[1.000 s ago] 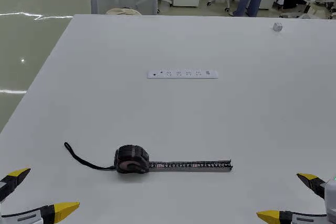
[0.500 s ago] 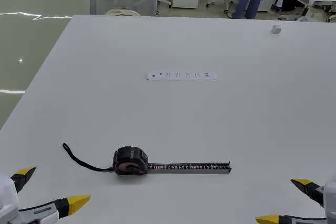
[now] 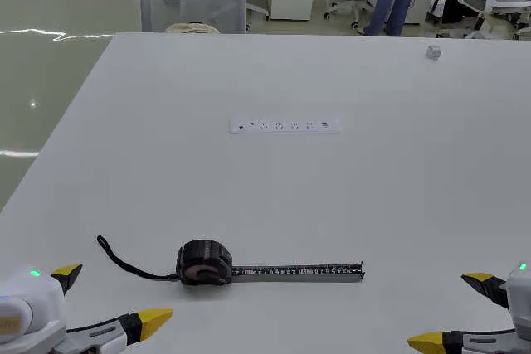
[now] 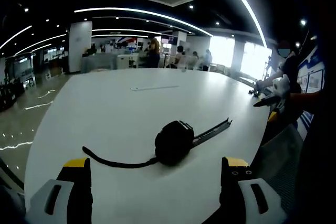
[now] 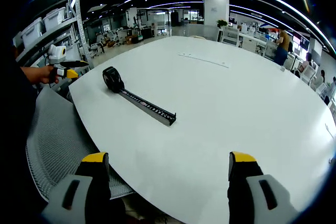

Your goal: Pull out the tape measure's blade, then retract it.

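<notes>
one black round tape measure (image 3: 204, 263) on a white surface (image 3: 332, 188); near it left gripper (image 3: 114, 294), right gripper (image 3: 450, 310), both cut off, jaws apart.

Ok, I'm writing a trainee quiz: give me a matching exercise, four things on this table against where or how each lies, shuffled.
1 tape case
2 blade
3 strap
4 power strip

A white, mid-table, beyond the tape case
B extended flat, right of the case in the head view
C dark, round, between strap and blade
D trailing left of the case

Pairs: 1-C, 2-B, 3-D, 4-A
</notes>
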